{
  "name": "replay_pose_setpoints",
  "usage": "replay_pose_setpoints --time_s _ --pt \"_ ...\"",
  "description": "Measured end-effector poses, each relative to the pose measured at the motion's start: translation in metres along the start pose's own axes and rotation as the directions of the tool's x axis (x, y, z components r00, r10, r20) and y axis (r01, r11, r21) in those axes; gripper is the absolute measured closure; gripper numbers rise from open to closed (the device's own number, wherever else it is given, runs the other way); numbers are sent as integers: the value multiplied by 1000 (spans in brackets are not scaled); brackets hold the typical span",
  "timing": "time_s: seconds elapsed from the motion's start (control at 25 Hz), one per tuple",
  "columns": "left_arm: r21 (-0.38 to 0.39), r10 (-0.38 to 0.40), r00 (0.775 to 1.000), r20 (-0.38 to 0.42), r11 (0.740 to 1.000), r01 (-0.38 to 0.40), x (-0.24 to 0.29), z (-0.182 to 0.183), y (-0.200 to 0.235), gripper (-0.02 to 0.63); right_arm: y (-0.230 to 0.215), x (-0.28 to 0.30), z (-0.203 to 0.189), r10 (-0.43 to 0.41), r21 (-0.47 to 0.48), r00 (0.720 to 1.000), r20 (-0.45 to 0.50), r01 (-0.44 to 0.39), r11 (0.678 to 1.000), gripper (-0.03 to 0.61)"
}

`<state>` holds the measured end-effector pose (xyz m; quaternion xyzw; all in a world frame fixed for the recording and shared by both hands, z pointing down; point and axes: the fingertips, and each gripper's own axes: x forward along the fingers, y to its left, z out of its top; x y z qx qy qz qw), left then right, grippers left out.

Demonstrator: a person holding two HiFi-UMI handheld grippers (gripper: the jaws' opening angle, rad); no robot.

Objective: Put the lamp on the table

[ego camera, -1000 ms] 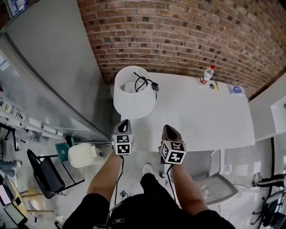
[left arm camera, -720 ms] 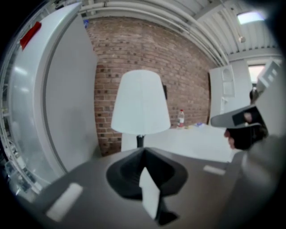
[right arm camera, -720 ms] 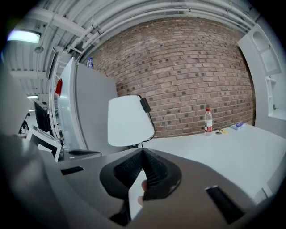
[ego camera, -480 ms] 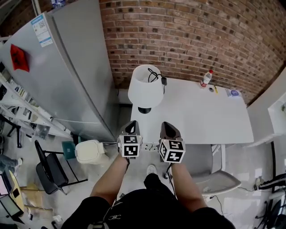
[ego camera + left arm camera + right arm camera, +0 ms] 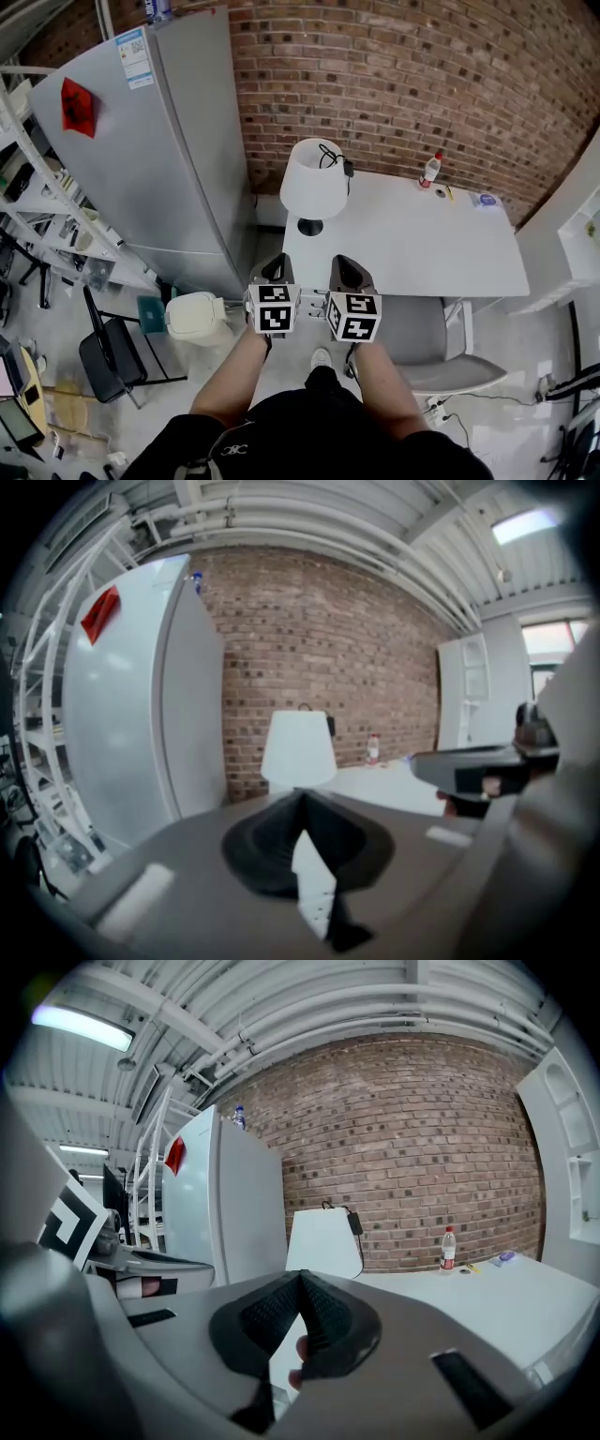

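Brick wall (image 5: 422, 84) backed the white table (image 5: 422, 244), where the lamp (image 5: 314, 183) stood upright at its left end. Left gripper (image 5: 276, 265) and right gripper (image 5: 343, 267) hovered short of it, both closed and empty.

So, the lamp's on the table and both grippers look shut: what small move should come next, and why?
Probably none on the lamp: just lower both grippers to rest. It stands upright on the table, near the corner by the brick wall, and the left gripper and right gripper are shut, empty and well clear of it.
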<state>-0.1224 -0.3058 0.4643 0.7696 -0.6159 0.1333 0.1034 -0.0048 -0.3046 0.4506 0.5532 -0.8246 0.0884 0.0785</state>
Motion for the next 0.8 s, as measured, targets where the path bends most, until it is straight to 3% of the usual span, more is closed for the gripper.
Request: replay_pose_setpoints --time_s 0.8 --pt "6 -8 999 43 1000 7 -26 11 -19 614 1 -31 18 -15 -40 999 51 17 999 589"
